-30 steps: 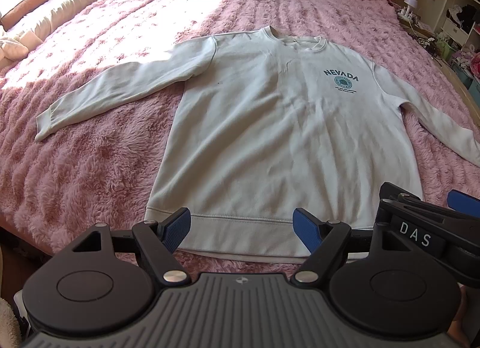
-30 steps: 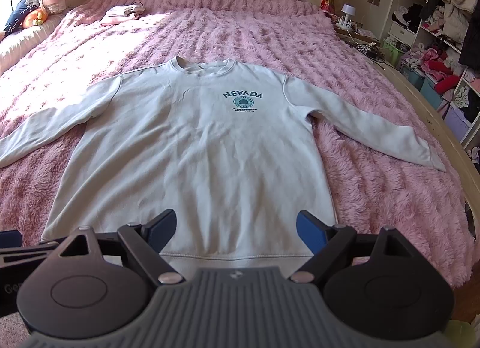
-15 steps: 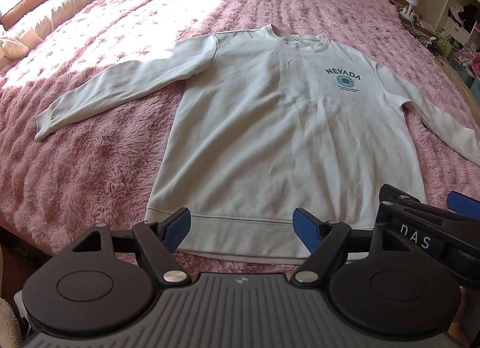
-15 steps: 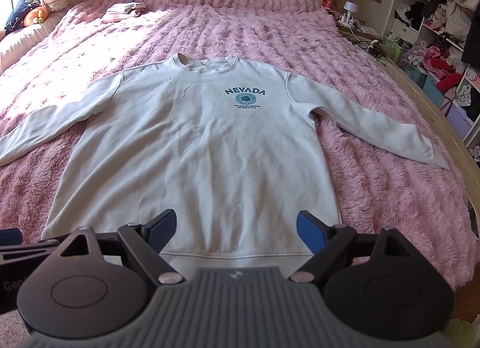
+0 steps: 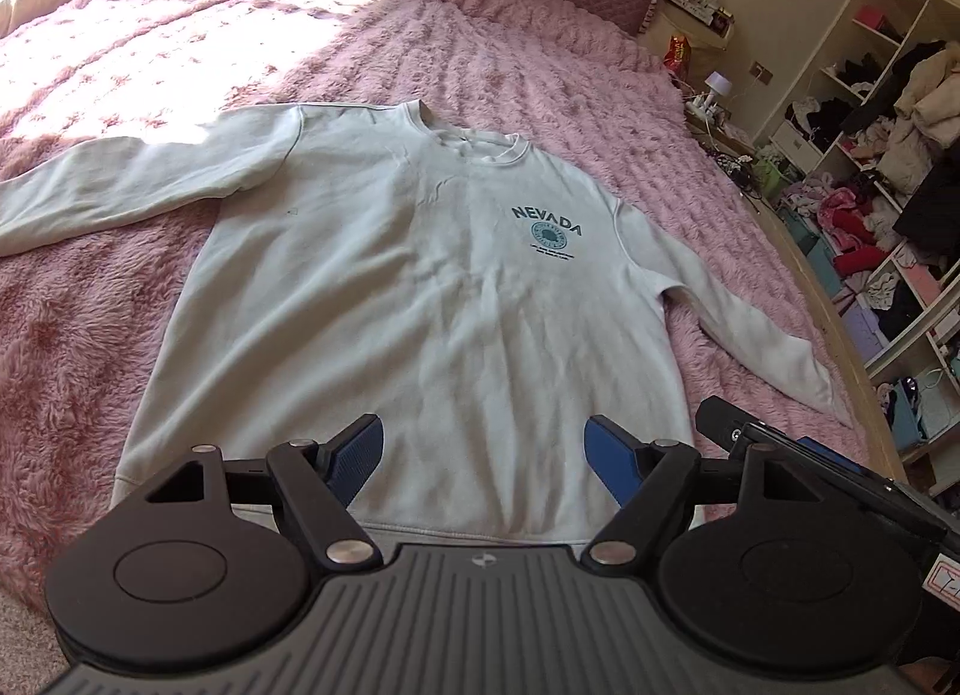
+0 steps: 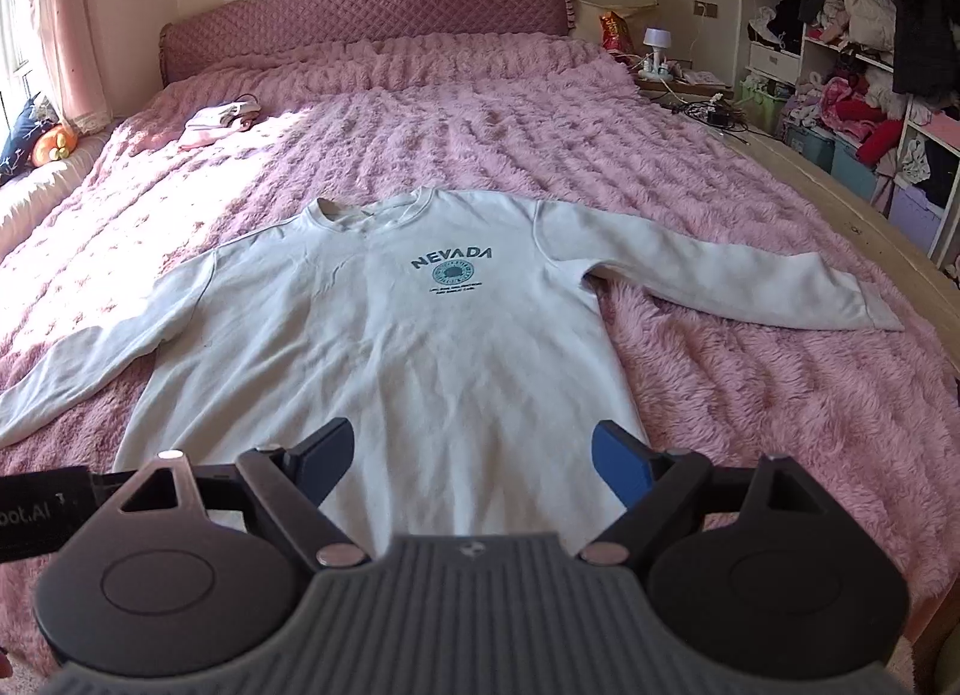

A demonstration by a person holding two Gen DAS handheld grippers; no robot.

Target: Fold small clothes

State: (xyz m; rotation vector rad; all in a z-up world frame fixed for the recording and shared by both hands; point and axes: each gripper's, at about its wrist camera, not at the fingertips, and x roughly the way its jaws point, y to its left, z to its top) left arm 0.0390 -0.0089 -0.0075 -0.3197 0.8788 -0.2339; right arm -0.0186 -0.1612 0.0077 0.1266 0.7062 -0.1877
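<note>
A pale grey long-sleeved sweatshirt [image 5: 408, 287] [image 6: 432, 335] with a teal NEVADA print lies flat and face up on the pink fluffy bed, both sleeves spread out sideways. My left gripper [image 5: 483, 455] hovers open above the lower hem, nothing between its blue pads. My right gripper [image 6: 471, 461] is open too, raised over the bottom edge of the sweatshirt, which its body partly hides. The right gripper's black body [image 5: 840, 473] shows at the right edge of the left wrist view, and the left gripper's body [image 6: 36, 503] at the left edge of the right wrist view.
A small pink garment [image 6: 219, 119] lies near the headboard [image 6: 372, 5]. Pillows and a soft toy [image 6: 51, 146] sit at the far left. Open shelves full of clothes [image 6: 858, 65] and a bedside lamp [image 6: 657, 50] stand on the right, beyond the bed's wooden edge [image 6: 888, 239].
Both grippers have lifted and tilted up, so more of the room shows. The left one also swung right. The sweatshirt has not moved, and both grippers stay open.
</note>
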